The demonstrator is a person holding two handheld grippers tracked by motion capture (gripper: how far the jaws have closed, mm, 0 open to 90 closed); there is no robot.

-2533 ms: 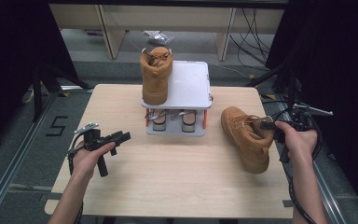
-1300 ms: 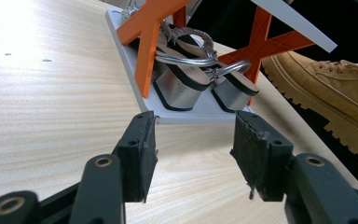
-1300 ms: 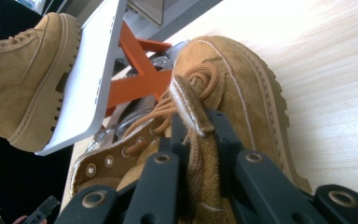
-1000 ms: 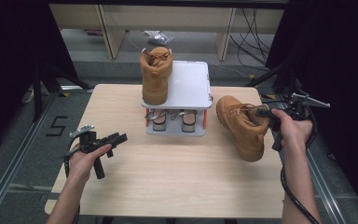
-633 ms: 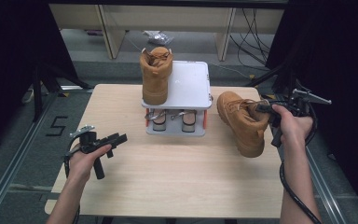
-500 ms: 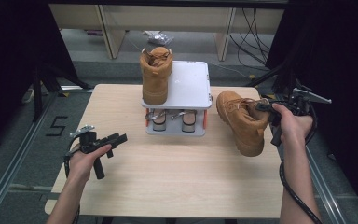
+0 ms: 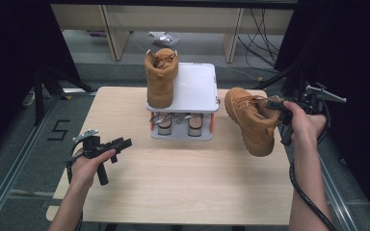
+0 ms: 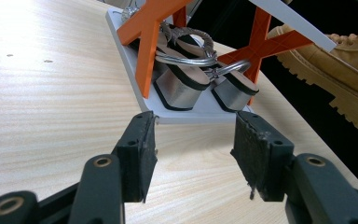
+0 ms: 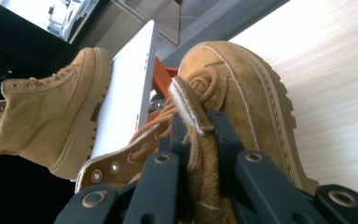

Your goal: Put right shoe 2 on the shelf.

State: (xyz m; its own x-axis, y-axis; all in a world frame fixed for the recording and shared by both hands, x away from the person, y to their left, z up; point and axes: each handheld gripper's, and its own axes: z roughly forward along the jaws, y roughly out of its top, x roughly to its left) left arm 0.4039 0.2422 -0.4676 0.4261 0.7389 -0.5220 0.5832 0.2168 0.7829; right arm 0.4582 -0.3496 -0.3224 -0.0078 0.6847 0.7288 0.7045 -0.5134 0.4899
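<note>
My right gripper [image 7: 273, 104] [image 9: 196, 135] is shut on the collar of a tan suede boot [image 7: 250, 119] [image 9: 228, 98]. The boot hangs tilted above the right side of the table, toe toward the rack. A second tan boot [image 7: 160, 77] [image 9: 51, 112] stands upright on the left part of the white shelf rack's top [image 7: 195, 86] [image 9: 126, 84]. My left gripper [image 7: 120, 143] [image 8: 193, 156] is open with nothing between its pads, low over the table's left front and pointing at the rack's lower shelf.
Silver heeled sandals [image 7: 178, 124] [image 8: 186, 79] sit on the rack's lower shelf between orange supports [image 8: 147, 42]. The light wooden table [image 7: 183, 187] has bare surface in front. Metal rails run along the floor at both sides.
My right gripper has lifted the boot off the table and carried it left toward the rack, tilting it. My left hand drew back slightly early on, then stayed still.
</note>
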